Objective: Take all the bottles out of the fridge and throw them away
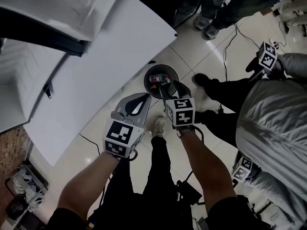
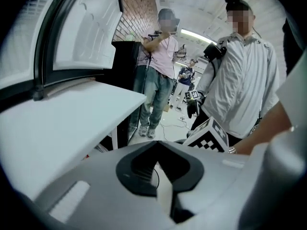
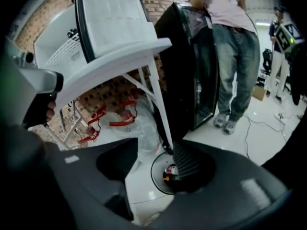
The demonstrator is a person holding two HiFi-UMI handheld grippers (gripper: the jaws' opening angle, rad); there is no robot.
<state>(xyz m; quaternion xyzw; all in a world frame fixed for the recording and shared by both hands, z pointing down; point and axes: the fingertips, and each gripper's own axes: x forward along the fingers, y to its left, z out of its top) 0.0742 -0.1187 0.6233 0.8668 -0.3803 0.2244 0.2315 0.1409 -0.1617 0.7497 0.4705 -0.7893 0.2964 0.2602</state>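
- As far as both gripper views show, neither of my grippers holds anything.
- My right gripper (image 3: pixel 156 145): fingers spread fairly wide, with nothing between the ribbed pads. It points steeply down, and in the head view its jaws overlap the bin (image 1: pixel 146 80) from above.
- My left gripper (image 2: pixel 156 145): finger ends drawn together at the tip, leaving only the hollow between the black pads. Nothing sits in that hollow. It hangs to the left of the right gripper, clear of the bin and beside the table edge.
- Bottle (image 3: pixel 169 172): it is down inside the bin, and shows through the gap just off my right-hand finger. A red and yellow label and a dark part are visible.
- Bottle's long axis: my finger covers part of it and it is small in every view, so I cannot tell whether it lies flat or leans, nor which way its neck points.
- Bin: round, dark-rimmed and upright on the tiled floor (image 1: pixel 201 51), just beside the foot of a white table leg.
- Table (image 1: pixel 110 80): a white top that fills the left of the head view, with the bin off its right edge.
- Black glass-fronted cabinet (image 3: pixel 192 56): it stands behind the table leg, and a person in jeans (image 3: pixel 235 56) is next to it.
- Marker cube (image 1: pixel 181 111) of the right gripper faces the head camera.
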